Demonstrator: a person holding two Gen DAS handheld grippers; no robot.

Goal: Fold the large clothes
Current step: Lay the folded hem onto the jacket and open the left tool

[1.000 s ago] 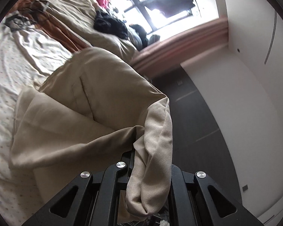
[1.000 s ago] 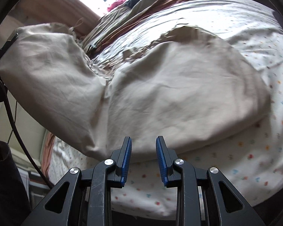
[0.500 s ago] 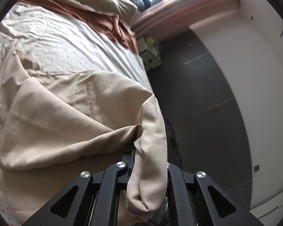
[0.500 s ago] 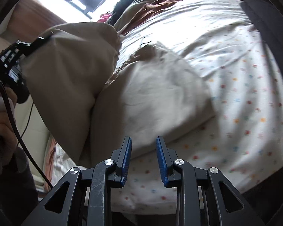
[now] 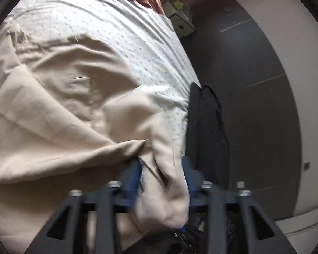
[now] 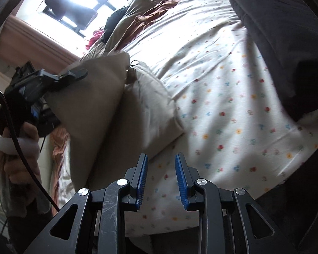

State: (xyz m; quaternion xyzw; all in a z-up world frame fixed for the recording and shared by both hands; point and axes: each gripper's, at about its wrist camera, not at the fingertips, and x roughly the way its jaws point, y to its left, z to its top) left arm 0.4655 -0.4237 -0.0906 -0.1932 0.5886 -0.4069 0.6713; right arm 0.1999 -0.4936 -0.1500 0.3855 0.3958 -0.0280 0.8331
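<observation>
Two grippers working, we are laying the beige garment (image 5: 59, 105) over itself on the bed (image 6: 222, 97), the left gripper (image 5: 161, 169) just opening around the fold, the right gripper (image 6: 161, 169) hanging parted and empty, next needing a fresh edge.

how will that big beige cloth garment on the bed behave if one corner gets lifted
The big beige cloth garment is probably floppy: it creases and sags over the flower-print bedsheet. It likely slips free easily, as its edge hangs loose between the blue pads of the left tool, whose jaws have just been opening. It seems light, draping thinly.
</observation>
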